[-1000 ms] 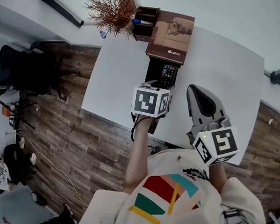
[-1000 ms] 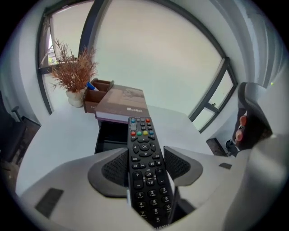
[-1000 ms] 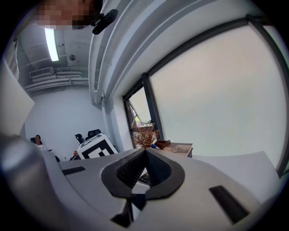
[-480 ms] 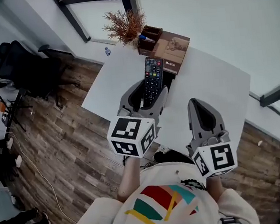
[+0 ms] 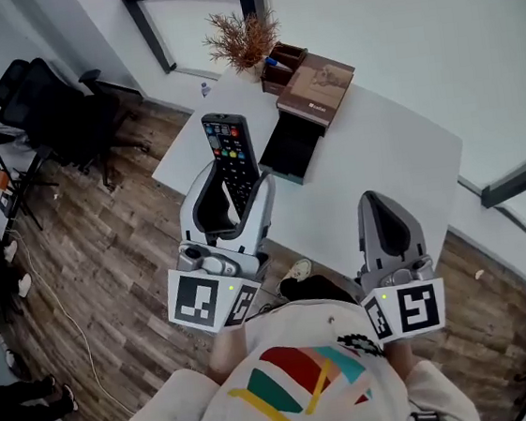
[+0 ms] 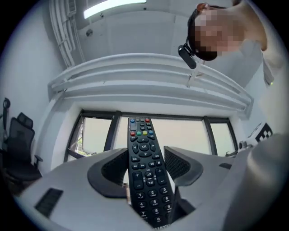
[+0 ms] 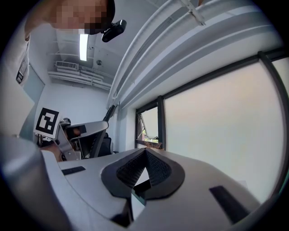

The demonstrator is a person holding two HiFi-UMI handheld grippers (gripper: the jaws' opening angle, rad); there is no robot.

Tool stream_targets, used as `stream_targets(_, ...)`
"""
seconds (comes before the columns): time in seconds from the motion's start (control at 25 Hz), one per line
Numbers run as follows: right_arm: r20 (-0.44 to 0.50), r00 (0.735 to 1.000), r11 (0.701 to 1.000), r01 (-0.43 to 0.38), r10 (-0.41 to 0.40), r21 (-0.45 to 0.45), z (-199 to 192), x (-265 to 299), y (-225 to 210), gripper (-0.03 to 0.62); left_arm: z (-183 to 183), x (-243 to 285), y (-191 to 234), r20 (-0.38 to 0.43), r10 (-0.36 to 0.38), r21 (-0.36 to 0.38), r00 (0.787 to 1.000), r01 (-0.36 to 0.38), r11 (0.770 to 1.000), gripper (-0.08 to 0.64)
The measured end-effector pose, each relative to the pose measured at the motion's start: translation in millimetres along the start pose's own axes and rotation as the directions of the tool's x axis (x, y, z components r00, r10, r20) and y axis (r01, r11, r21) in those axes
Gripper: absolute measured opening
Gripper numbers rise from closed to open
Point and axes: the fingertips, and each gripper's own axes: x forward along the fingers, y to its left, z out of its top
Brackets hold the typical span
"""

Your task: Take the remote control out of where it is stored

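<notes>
Because the left gripper [image 5: 236, 180] clamps the remote control [image 5: 227, 143] only by its lower end, with most of its length standing out past the jaws, the likeliest trouble, as I judge it, is a pivot or slip. The smooth plastic body could swing in a quick turn of the wrist. In the head view the remote control hangs in the air over the near-left edge of the white table [image 5: 380, 163], so a fall might carry it to the wooden floor [image 5: 128, 267]. It is already clear of the open black drawer [image 5: 291, 147], which lies on the table to its right, pulled out from under a brown box [image 5: 317, 84]. The right gripper [image 5: 372, 204] hovers over the near side of the table, well apart from both.

From the left gripper view, the jaws are closed against the two long sides of the remote control. It is a slim black handset, face towards the camera, with grey number keys low down, a round OK pad in the middle and coloured keys near the top.

From the right gripper view, the jaws are pressed together with nothing between them.
</notes>
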Motion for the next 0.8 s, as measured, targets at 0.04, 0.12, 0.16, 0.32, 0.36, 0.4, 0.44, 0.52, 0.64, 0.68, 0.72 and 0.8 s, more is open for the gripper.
stream_targets(0.04, 0.005, 1.0, 1.0, 0.0, 0.0, -0.005, -1, -3, -2, -0.003, -2, -3, 0, 0.003, 0.015, 0.041, 1.0, -0.015, 0.999, 0.258)
stream_targets(0.12, 0.002, 1.0, 1.0, 0.005, -0.005, -0.003, -7, -9, -7, -0.003, -8, -8, -1, -0.001, 0.034, 0.098, 0.999, -0.033, 0.995, 0.258)
stream_targets(0.16, 0.0, 1.0, 1.0, 0.008, -0.008, 0.0, -10, -10, -9, -0.003, -9, -9, -1, 0.002, 0.038, 0.11, 0.999, -0.038, 0.993, 0.258)
stream_targets(0.32, -0.002, 1.0, 1.0, 0.015, -0.015, 0.011, -13, -12, -17, -0.003, -4, -8, -6, 0.032, 0.028, 0.141, 0.999, -0.032, 0.99, 0.259)
stream_targets(0.36, -0.001, 1.0, 1.0, 0.019, -0.019, 0.011, -12, -13, -17, -0.003, -1, -8, -8, 0.031, 0.026, 0.159, 0.999, -0.03, 0.987, 0.258)
stream_targets(0.4, 0.002, 1.0, 1.0, 0.024, -0.024, 0.009, -10, -13, -18, -0.003, 2, -7, -9, 0.029, 0.026, 0.178, 0.999, -0.031, 0.984, 0.258)
stream_targets(0.44, 0.005, 1.0, 1.0, 0.027, -0.027, 0.008, -8, -13, -18, -0.003, 7, -7, -9, 0.031, 0.027, 0.192, 0.999, -0.032, 0.981, 0.258)
stream_targets(0.52, 0.009, 1.0, 1.0, 0.023, -0.024, 0.017, -4, -11, -17, -0.003, 15, -7, -7, 0.04, 0.029, 0.195, 0.999, -0.036, 0.98, 0.258)
stream_targets(0.64, 0.002, 1.0, 0.999, 0.02, -0.02, 0.041, -4, -10, -20, -0.003, 17, -5, -4, 0.043, 0.028, 0.193, 0.999, -0.036, 0.981, 0.259)
stream_targets(0.68, -0.004, 1.0, 0.999, 0.025, -0.025, 0.043, -6, -9, -22, -0.003, 16, -5, -5, 0.036, 0.024, 0.209, 0.999, -0.031, 0.977, 0.258)
stream_targets(0.72, -0.01, 1.0, 0.999, 0.03, -0.03, 0.042, -7, -9, -23, -0.003, 14, -4, -5, 0.026, 0.02, 0.23, 0.999, -0.025, 0.973, 0.259)
stream_targets(0.8, -0.018, 0.999, 0.999, 0.034, -0.034, 0.03, -6, -9, -22, -0.003, 12, -5, -5, 0.013, 0.019, 0.246, 1.0, -0.021, 0.969, 0.259)
